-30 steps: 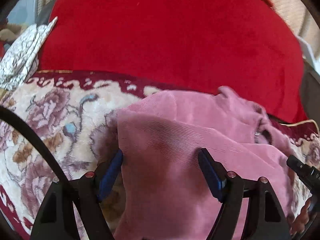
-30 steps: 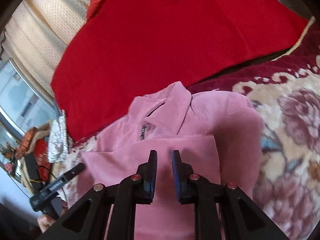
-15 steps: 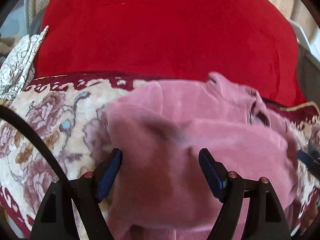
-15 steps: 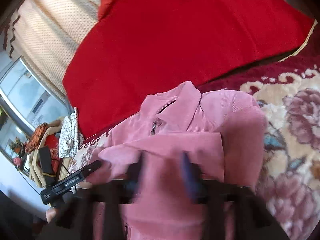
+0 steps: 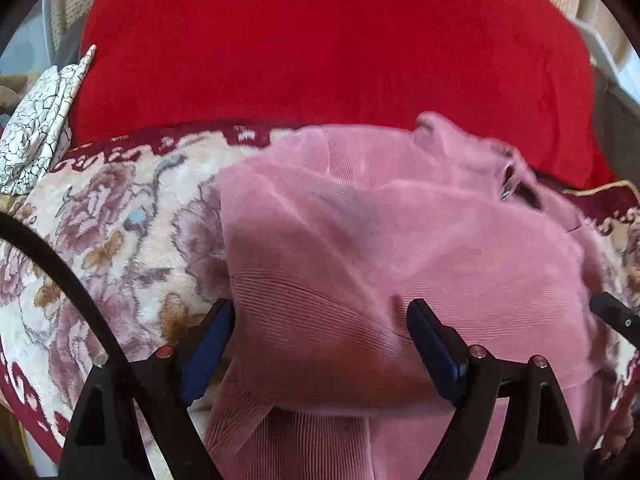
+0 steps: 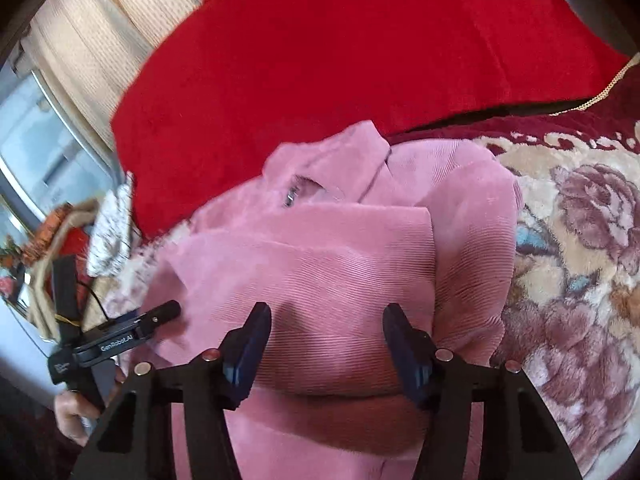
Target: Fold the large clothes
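Now left gripper (image 5: 320,340) opening; right gripper (image 6: 326,340) closing over pink garment (image 6: 320,256)

Pink corduroy jacket (image 5: 400,248) lies partly folded on floral blanket (image 5: 120,240)
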Demonstrator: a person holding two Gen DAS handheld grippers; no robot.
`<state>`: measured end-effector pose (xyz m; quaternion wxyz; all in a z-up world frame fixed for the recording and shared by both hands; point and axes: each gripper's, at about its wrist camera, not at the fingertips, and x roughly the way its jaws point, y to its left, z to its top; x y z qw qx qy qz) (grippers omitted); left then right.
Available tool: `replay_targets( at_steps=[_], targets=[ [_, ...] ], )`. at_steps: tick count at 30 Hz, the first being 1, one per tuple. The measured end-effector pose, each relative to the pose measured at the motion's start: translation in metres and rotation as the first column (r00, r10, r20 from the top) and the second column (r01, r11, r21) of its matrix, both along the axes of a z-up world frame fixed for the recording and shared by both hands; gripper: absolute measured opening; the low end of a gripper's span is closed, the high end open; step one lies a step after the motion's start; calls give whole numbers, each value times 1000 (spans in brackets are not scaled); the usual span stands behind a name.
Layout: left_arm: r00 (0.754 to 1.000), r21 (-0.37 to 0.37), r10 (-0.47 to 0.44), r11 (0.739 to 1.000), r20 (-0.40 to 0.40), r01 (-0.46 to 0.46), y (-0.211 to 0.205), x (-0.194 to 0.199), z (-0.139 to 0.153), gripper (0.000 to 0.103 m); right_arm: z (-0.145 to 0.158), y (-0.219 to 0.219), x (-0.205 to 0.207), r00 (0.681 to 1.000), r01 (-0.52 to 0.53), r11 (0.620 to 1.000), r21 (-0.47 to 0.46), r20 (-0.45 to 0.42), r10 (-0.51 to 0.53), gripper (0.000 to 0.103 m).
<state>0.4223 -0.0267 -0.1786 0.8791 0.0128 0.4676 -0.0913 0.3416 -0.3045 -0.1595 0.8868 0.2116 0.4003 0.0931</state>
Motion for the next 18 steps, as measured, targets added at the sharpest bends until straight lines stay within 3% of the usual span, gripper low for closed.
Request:
replay_targets(
  at_steps=[4,6,9,11,18],
  targets=[
    [996,35,-63,998,63,61,-3,-19,10,88,7,6,-15,997,-46,999,0,56,46,61],
    [994,64,-104,993,25,102,-7,-24,1,88,2,14,-17,996,-85,996,-19,39,85,61],
    [987,103,-145,983,-65,151,-9,-19,-24,88,-18,27,-10,990,-138,986,-92,-56,133,62],
    [988,89,-148,984,-51,152,-4,-22,-19,88,-12,28,-16,991,-130,986,-108,-30,127,62],
    [990,18,-123,992,69,122,29,-57,20,88,-1,-4,-67,993,-104,994,26,63,102,63]
  ],
)
